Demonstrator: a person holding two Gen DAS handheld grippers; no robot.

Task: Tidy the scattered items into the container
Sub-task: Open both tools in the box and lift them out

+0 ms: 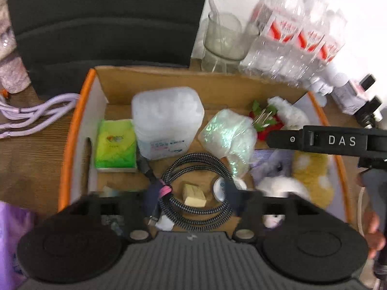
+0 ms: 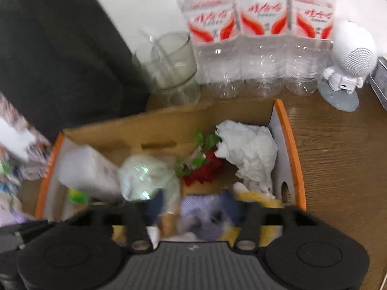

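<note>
An orange-rimmed cardboard box sits on the wooden table. It holds a green tissue pack, a white plastic tub, an iridescent bag, a coiled braided cable, a yellow eraser, a red-and-green flower, crumpled white paper and purple and yellow plush toys. My left gripper is open above the cable, empty. My right gripper is open above the purple plush; its arm shows in the left wrist view.
A lilac cord lies on the table left of the box. Behind the box stand a glass cup, a pack of water bottles, a white astronaut speaker and small dark-capped bottles. A dark chair is behind.
</note>
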